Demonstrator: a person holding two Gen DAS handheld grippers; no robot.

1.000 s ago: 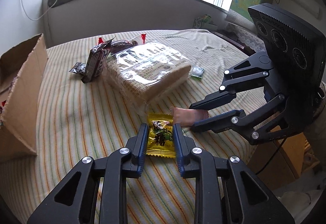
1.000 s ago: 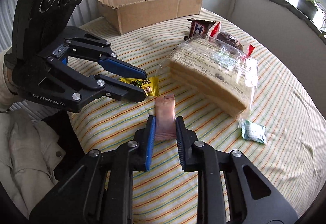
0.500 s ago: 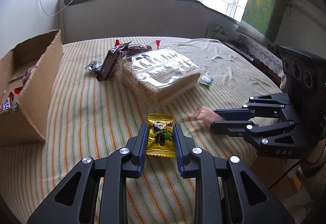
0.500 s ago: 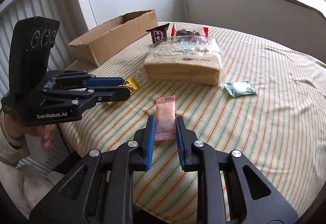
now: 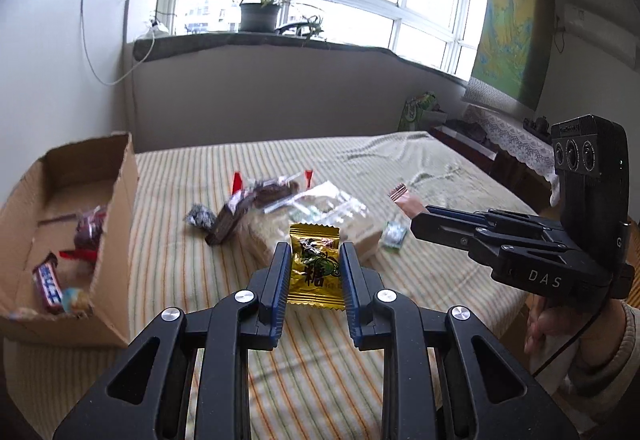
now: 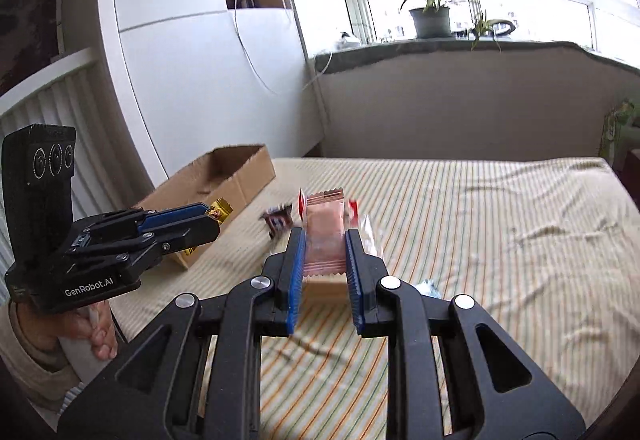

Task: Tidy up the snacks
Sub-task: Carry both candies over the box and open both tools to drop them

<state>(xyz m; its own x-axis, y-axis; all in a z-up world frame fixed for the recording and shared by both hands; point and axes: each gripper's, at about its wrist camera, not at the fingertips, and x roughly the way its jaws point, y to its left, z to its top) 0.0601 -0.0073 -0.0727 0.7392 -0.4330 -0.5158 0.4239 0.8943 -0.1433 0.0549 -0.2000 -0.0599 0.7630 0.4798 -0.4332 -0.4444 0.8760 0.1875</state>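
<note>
My left gripper [image 5: 315, 260] is shut on a yellow candy packet [image 5: 316, 267] and holds it above the striped table. It also shows in the right wrist view [image 6: 214, 222], close to the cardboard box [image 6: 236, 176]. My right gripper [image 6: 323, 240] is shut on a pink snack packet [image 6: 324, 236], lifted off the table; it shows at the right of the left wrist view [image 5: 418, 218] with the pink packet [image 5: 404, 200] sticking out. The cardboard box [image 5: 116, 208] at left holds several snacks.
On the striped tablecloth [image 5: 192, 272] lie a clear bag of bread [image 5: 320, 216], a dark chocolate bar [image 5: 230, 220], a small dark wrapper [image 5: 198, 216], red-ended wrappers [image 5: 272, 188] and a small green packet [image 5: 392, 234]. Window sill with a plant [image 5: 260, 8] behind.
Both grippers have risen off the table with their packets. The views tilted up toward the window, and the left gripper now sits nearer the box.
</note>
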